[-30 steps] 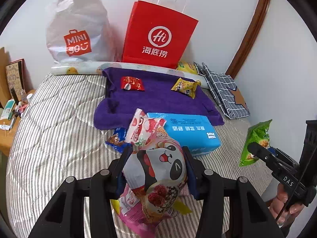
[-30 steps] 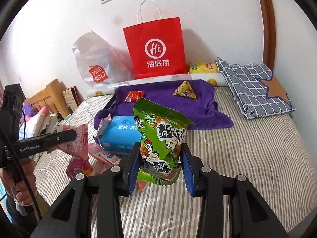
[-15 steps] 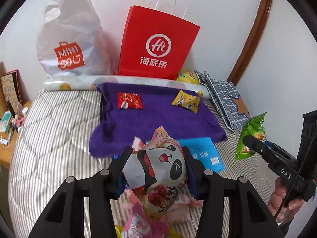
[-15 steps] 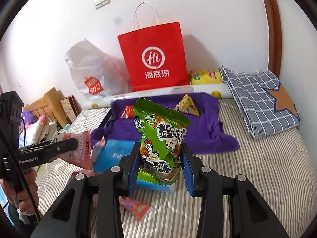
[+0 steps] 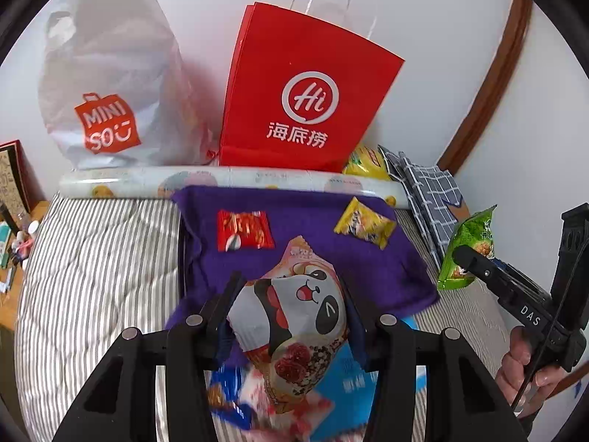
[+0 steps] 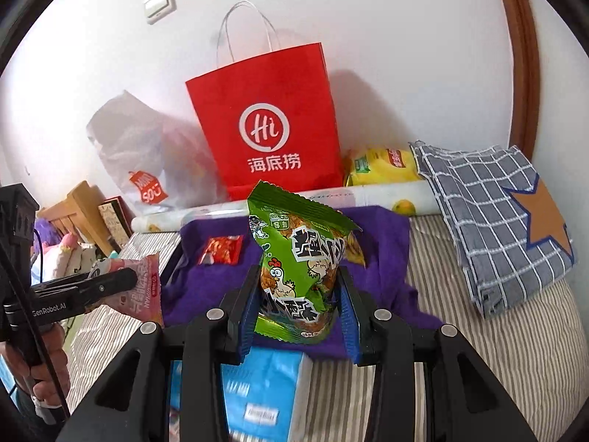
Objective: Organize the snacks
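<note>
Both snacks are in transit toward the purple towel point(image 5: 316, 221) at frame centre. The left gripper point(image 5: 291, 316) is clamped, partly closed, on a panda-print snack bag point(image 5: 294, 316); the right gripper point(image 6: 298, 302) pinches a green chicken-print snack bag point(image 6: 298, 258) upright. The next move likely calls for lowering each onto bare towel beside the red packet point(image 5: 243, 230) and yellow packet point(image 5: 364, 223) lying there. The red paper bag point(image 5: 302, 88) and white plastic bag point(image 5: 110, 73) stand against the wall at the top; their contents are hidden.
</note>
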The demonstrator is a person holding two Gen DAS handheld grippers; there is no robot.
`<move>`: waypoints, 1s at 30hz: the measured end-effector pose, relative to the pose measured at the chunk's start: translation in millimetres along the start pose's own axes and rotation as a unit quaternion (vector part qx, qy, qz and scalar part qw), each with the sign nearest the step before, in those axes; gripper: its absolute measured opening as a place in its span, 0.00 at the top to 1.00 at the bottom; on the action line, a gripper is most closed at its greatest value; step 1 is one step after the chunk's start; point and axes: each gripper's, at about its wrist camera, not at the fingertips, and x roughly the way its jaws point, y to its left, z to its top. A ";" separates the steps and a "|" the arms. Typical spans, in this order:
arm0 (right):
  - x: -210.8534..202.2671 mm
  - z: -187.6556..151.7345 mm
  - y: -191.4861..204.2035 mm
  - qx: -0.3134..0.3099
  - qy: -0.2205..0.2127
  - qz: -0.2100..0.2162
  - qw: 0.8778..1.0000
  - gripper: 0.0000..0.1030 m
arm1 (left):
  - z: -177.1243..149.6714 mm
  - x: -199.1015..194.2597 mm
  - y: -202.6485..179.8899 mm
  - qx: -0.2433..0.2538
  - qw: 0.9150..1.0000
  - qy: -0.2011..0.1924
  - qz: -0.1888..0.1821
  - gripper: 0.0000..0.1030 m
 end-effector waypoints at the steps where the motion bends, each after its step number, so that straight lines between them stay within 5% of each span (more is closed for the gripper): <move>1: 3.6 3.0 -1.1 0.000 0.001 0.000 1.000 0.62 | 4.8 3.9 0.4 0.001 1.000 0.001 0.000 0.54; 15: 91.5 -5.1 -33.6 0.031 0.068 0.019 0.997 0.62 | 22.6 76.8 23.0 -0.006 1.000 0.028 -0.006 0.54; 30: 117.8 -19.7 -38.7 0.030 0.116 0.024 0.993 0.59 | 5.4 105.5 37.4 -0.027 0.997 0.065 -0.003 0.54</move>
